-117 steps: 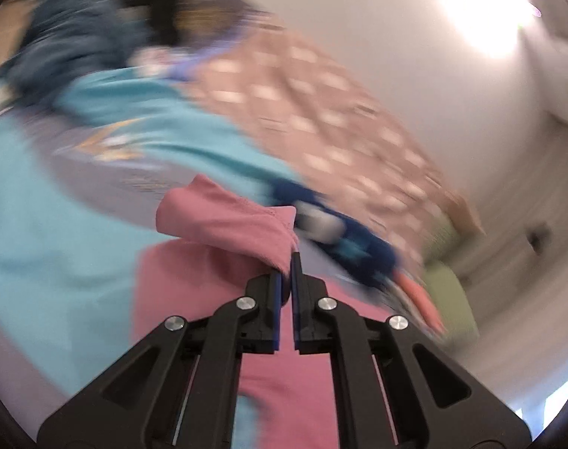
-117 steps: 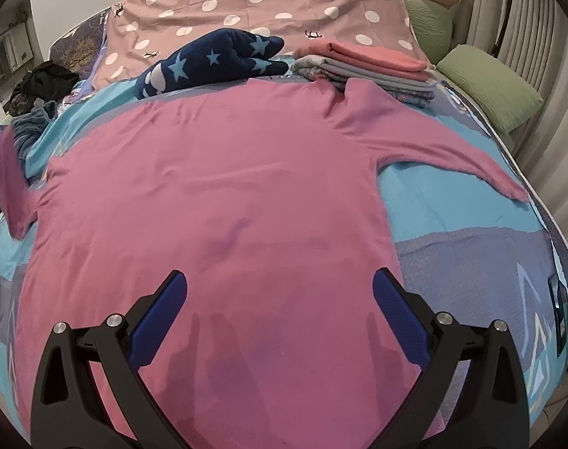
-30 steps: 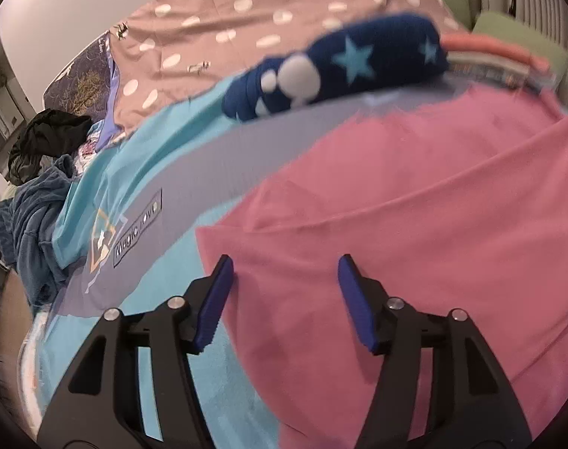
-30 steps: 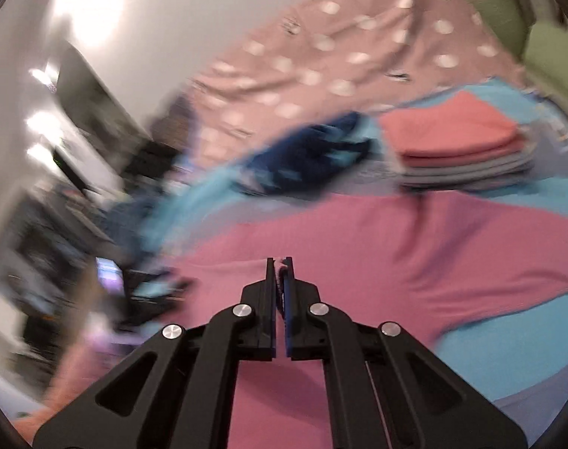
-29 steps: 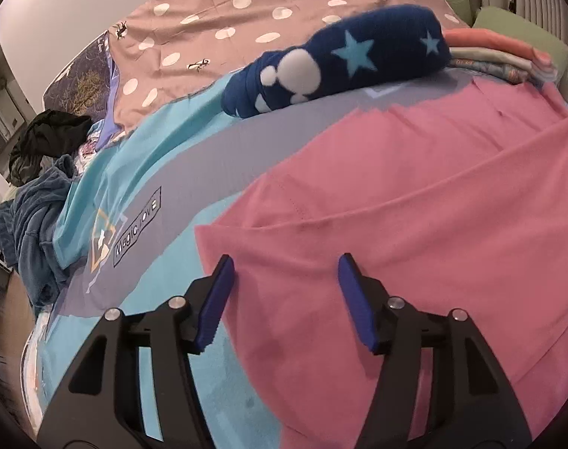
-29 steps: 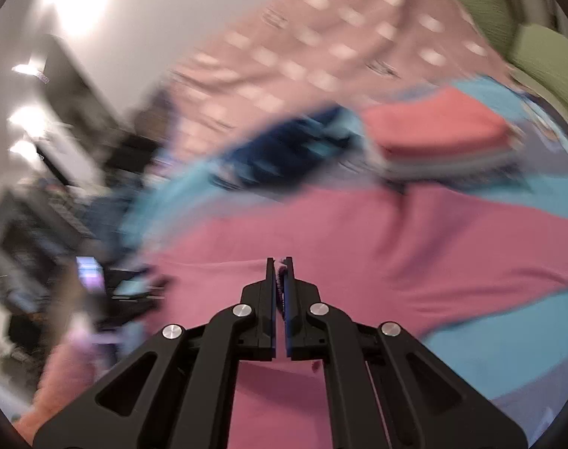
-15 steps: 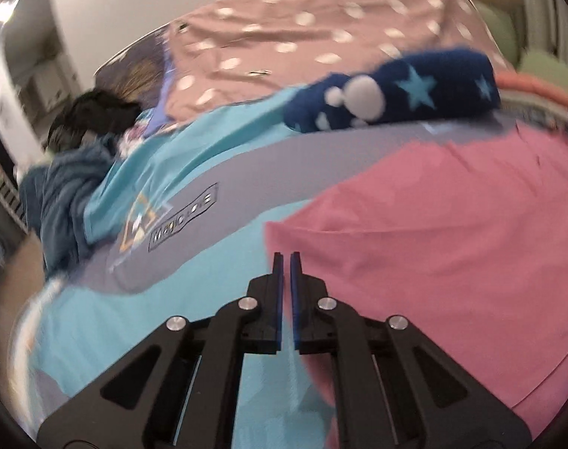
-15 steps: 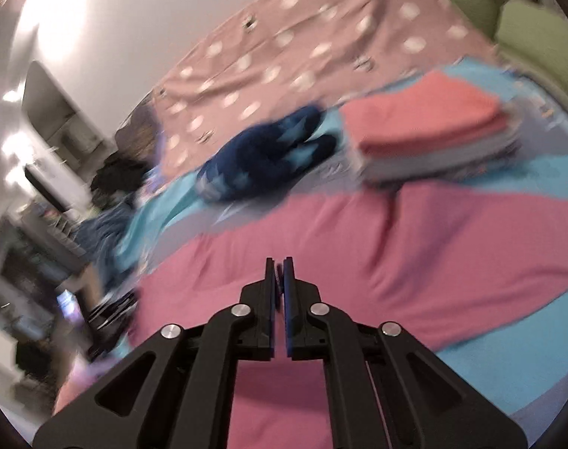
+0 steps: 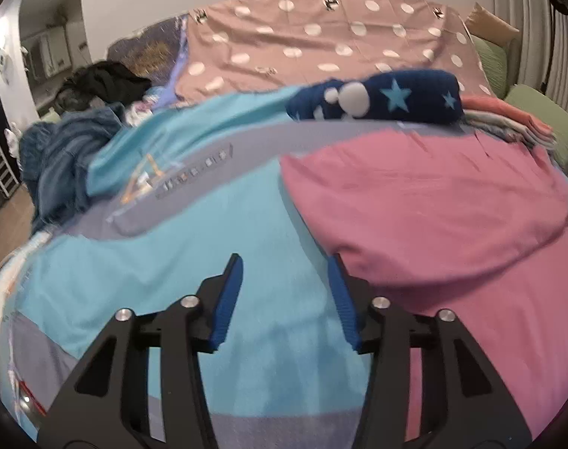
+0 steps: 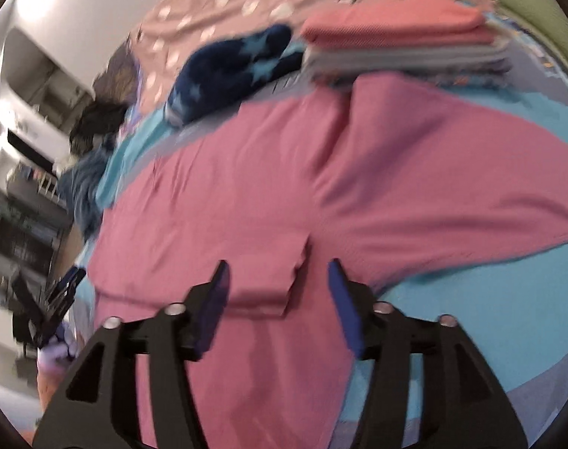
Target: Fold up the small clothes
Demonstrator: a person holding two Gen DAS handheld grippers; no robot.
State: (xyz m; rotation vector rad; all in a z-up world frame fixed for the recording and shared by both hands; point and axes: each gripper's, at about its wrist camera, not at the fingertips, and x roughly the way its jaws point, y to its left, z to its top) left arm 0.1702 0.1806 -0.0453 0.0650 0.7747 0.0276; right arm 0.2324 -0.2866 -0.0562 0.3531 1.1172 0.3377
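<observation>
both grippers, left (image 9: 284, 284) and right (image 10: 276, 288), gape wide, holding nothing; one pink shirt (image 10: 269, 187), one folded stack (image 10: 403, 45).

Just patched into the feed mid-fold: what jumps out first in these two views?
The big pink shirt spread across the blue-and-grey bedspread, one side already folded over onto itself. Both grippers are open: the right gripper over the folded sleeve end, the left gripper at the shirt's edge. Behind sit a navy star blanket and a folded stack.
</observation>
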